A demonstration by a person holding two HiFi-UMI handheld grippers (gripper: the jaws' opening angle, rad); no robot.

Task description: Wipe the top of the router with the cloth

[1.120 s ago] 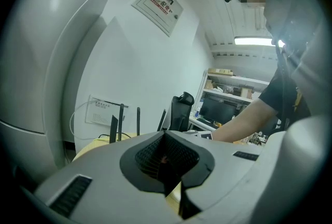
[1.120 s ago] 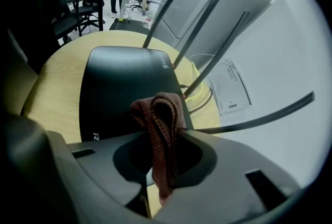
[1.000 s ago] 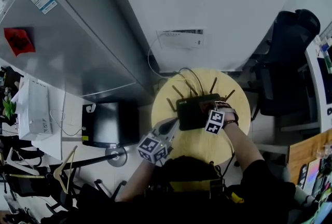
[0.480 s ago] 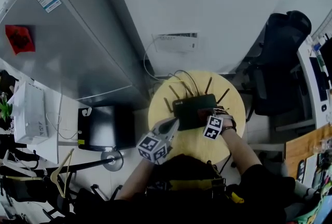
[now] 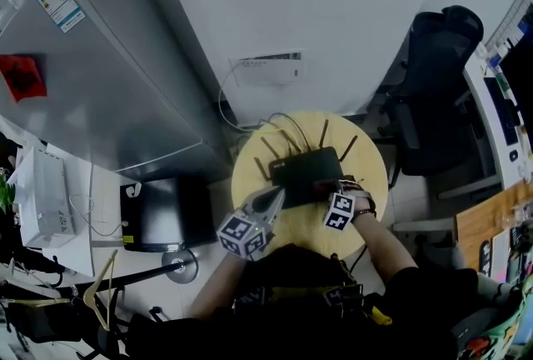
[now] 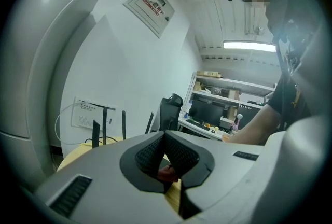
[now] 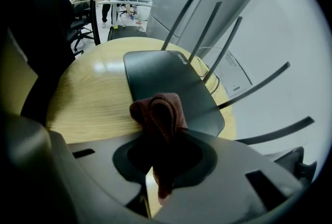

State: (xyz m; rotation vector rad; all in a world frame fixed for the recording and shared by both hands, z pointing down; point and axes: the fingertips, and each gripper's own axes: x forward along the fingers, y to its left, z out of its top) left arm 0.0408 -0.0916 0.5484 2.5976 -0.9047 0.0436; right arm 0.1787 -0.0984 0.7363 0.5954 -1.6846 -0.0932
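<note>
The router (image 7: 171, 85) lies straight ahead of the right hand-held gripper (image 7: 162, 141). Its long axis runs away from the jaws, so the wipe looks like a plain push forward along the lid. That hand-held gripper is clamped on the dark red cloth (image 7: 158, 111). The cloth's bunched fold sticks out past the jaw tips over the near end of the router's top, though I cannot tell whether it presses down, and a tail hangs between the jaws. The left hand-held gripper (image 6: 165, 136) has its jaws together and waits just beside the router's far end, so the right one is nearer the work. The router is a flat, glossy black slab with thin antennas (image 7: 207, 33) rising along the edge to the cloth's right. It sits on the round, pale wooden bench (image 7: 85, 103).
</note>
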